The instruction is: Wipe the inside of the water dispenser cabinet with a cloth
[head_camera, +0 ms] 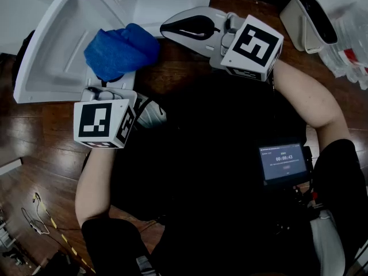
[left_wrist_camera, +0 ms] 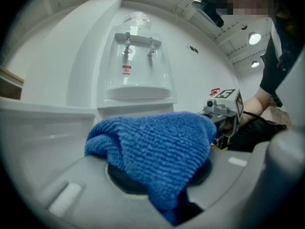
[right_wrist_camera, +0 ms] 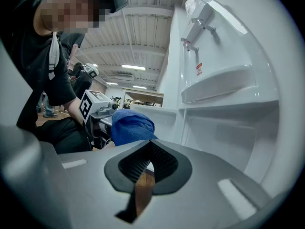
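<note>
A blue cloth (head_camera: 122,50) is bunched between the jaws of my left gripper (head_camera: 112,78), which is shut on it; the cloth hides the fingertips. In the left gripper view the cloth (left_wrist_camera: 152,147) drapes over the jaws, and the white water dispenser (left_wrist_camera: 138,70) with its two taps stands ahead. Its open white door panel (head_camera: 57,45) lies just beyond the cloth. My right gripper (head_camera: 178,27) is shut with nothing in it, to the right of the cloth. In the right gripper view the dispenser's lower recess (right_wrist_camera: 224,132) is close on the right.
A beige container (head_camera: 310,19) and clear plastic items (head_camera: 351,39) sit at the far right. A small screen (head_camera: 283,163) hangs on the person's chest. Cables (head_camera: 34,220) lie on the wooden floor (head_camera: 34,148) at lower left.
</note>
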A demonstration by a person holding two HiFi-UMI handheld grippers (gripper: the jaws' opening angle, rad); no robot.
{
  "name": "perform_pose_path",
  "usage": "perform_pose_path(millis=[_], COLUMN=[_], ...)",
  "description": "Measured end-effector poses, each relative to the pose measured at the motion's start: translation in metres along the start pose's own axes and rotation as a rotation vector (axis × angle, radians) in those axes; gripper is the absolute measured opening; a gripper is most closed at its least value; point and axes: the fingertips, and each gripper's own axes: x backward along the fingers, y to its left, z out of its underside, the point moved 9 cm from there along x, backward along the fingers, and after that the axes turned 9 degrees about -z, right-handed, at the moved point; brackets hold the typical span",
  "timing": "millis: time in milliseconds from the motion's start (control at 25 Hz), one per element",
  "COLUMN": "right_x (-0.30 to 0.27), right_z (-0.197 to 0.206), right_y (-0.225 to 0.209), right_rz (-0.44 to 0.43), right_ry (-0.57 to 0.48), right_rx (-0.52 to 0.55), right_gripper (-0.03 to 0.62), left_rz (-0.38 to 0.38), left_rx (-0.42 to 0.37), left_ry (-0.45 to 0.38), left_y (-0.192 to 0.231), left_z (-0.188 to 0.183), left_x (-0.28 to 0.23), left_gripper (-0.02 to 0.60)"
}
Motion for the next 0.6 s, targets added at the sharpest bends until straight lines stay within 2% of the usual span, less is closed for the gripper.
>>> perform_pose_path(millis=[600], right_x=[0.0035], right_z=[0.0057], right_y=[-0.0062], right_rz=[0.013], right_ry=[-0.004], right_rx=[0.039], right_gripper=[0.005], left_rz=[0.006], left_rx=[0.001], left_ry=[-0.004], left_y=[0.0005], left_z=[0.0042], left_x=[-0.0004], left_gripper=[0.124])
